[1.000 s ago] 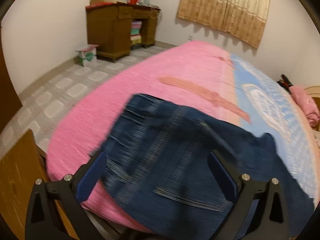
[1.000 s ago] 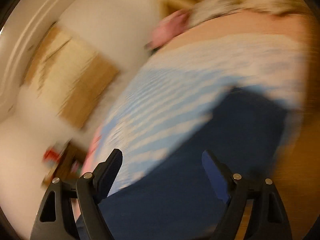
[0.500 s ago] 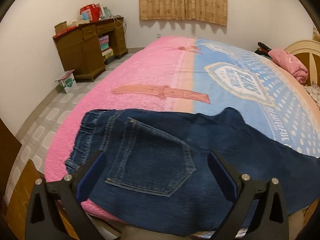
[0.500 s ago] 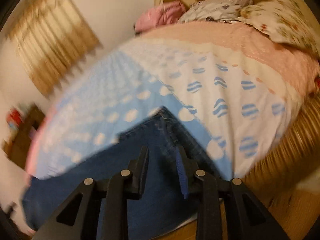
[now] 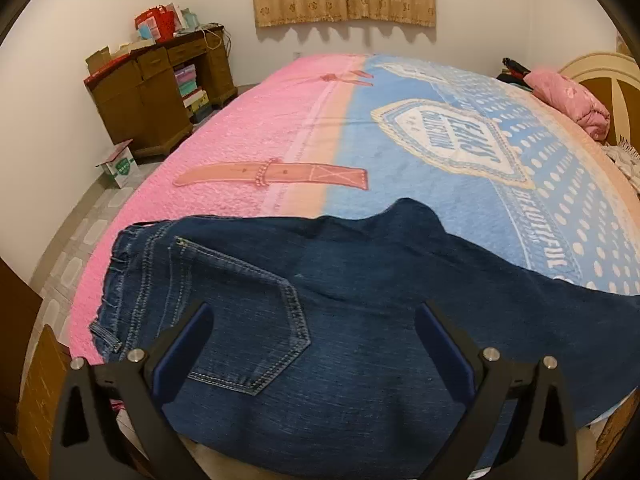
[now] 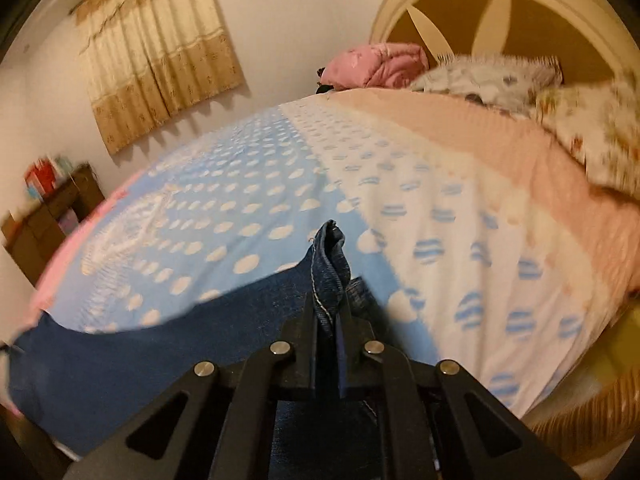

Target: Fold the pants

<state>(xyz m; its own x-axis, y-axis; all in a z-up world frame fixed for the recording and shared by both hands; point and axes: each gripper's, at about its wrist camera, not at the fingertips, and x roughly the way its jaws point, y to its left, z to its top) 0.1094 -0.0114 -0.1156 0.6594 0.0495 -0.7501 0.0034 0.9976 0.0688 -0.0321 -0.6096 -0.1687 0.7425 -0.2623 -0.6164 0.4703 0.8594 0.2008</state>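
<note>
The dark blue denim pants (image 5: 360,312) lie flat along the near edge of the pink-and-blue patterned bed cover (image 5: 420,184), long axis running left to right, waistband and back pocket at the left and the legs reaching right. The right gripper (image 6: 331,312) is nearer the hem: its fingers are pressed together, pinching a raised fold of leg cloth. The left gripper (image 5: 312,344) hovers level over the seat, fingers spread wide and holding nothing.

Right gripper (image 6: 329,320) jaws pinch the jeans (image 6: 329,268) hem above the bedspread (image 6: 440,200).
</note>
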